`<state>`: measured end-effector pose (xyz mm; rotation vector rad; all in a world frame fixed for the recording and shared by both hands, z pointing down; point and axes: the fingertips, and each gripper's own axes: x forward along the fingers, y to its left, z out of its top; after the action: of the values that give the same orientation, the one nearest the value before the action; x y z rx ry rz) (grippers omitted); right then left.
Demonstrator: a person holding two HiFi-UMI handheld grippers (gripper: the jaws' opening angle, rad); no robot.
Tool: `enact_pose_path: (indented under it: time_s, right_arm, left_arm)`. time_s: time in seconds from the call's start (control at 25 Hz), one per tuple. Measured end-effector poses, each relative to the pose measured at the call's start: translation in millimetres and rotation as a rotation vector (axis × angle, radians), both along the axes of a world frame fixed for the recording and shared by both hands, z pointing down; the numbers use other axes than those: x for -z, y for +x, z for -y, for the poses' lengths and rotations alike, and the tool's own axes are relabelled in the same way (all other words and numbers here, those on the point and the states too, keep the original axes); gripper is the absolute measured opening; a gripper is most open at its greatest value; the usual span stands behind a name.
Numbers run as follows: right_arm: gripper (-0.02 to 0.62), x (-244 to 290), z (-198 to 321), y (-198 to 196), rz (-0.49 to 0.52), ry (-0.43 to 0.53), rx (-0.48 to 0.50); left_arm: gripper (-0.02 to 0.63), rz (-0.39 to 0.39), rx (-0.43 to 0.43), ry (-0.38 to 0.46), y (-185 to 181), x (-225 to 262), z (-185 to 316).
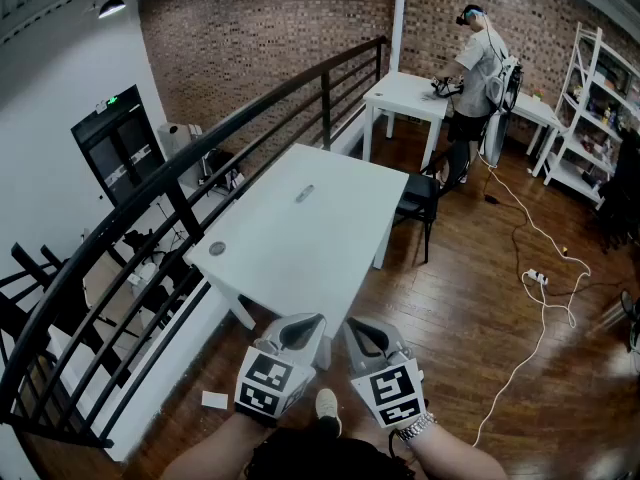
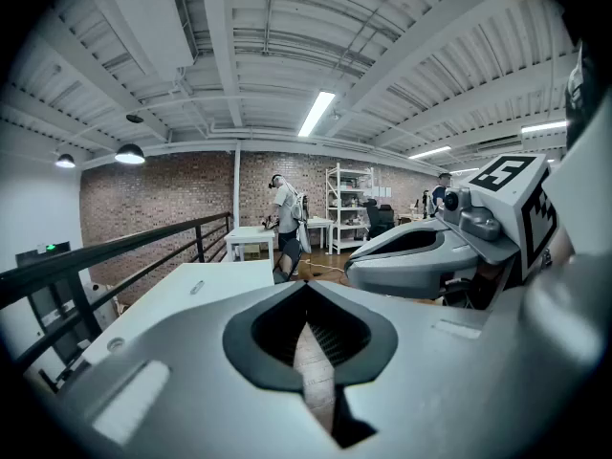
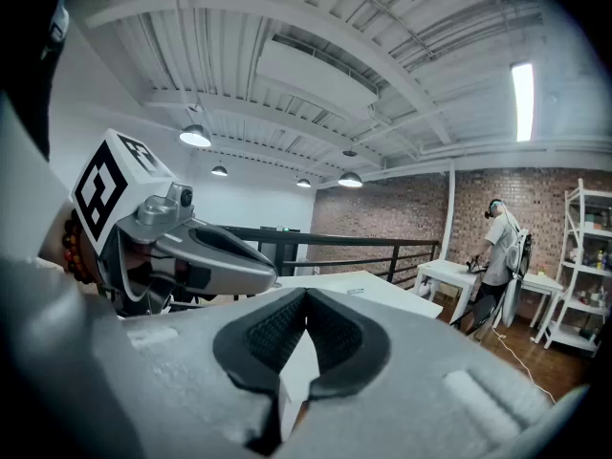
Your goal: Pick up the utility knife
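Note:
The utility knife (image 1: 305, 194) is a small grey thing lying on the far half of the white table (image 1: 330, 258). It also shows small in the left gripper view, where the knife (image 2: 197, 288) lies left of the jaws, and in the right gripper view, where the knife (image 3: 356, 292) lies just past them. My left gripper (image 1: 305, 326) and right gripper (image 1: 358, 328) are held side by side at the table's near corner, well short of the knife. The left gripper (image 2: 306, 287) is shut and empty. So is the right gripper (image 3: 304, 295).
A black railing (image 1: 150, 218) runs along the table's left side. A black chair (image 1: 418, 196) stands at its right. Farther back a person (image 1: 480, 63) works at a second white table (image 1: 405, 96). A white cable with a power strip (image 1: 537, 276) lies on the wooden floor.

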<state>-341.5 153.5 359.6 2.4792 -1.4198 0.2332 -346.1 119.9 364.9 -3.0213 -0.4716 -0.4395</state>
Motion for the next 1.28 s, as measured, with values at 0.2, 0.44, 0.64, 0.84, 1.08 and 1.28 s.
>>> enact_pose_path:
  time_s: [0.2, 0.44, 0.64, 0.84, 1.08, 1.28]
  right_arm:
    - [-0.008, -9.6, 20.0, 39.7, 0.0, -0.022, 0.011]
    - [-0.008, -16.3, 51.1, 94.0, 0.007, -0.055, 0.035]
    - [-0.008, -21.2, 78.6, 127.3, 0.014, -0.073, 0.061]
    - [-0.008, -18.0, 95.3, 151.1, 0.024, -0.077, 0.103]
    - [-0.008, -23.2, 103.9, 195.1, 0.038, -0.075, 0.177]
    - [-0.008, -24.9, 97.1, 246.9, 0.054, -0.066, 0.27]
  left_arm:
    - [0.016, -0.002, 0.02, -0.008, 38.4, -9.7, 23.6]
    - [0.017, -0.008, 0.041, -0.022, 94.6, -12.9, 52.8]
    - [0.017, -0.002, 0.059, -0.035, 127.2, -17.1, 75.1]
    - [0.017, 0.016, 0.087, -0.046, 150.6, -15.7, 85.4]
    - [0.017, 0.032, 0.155, -0.049, 194.5, -21.2, 92.1]
    - [0.016, 0.052, 0.25, -0.043, 243.1, -25.5, 85.8]
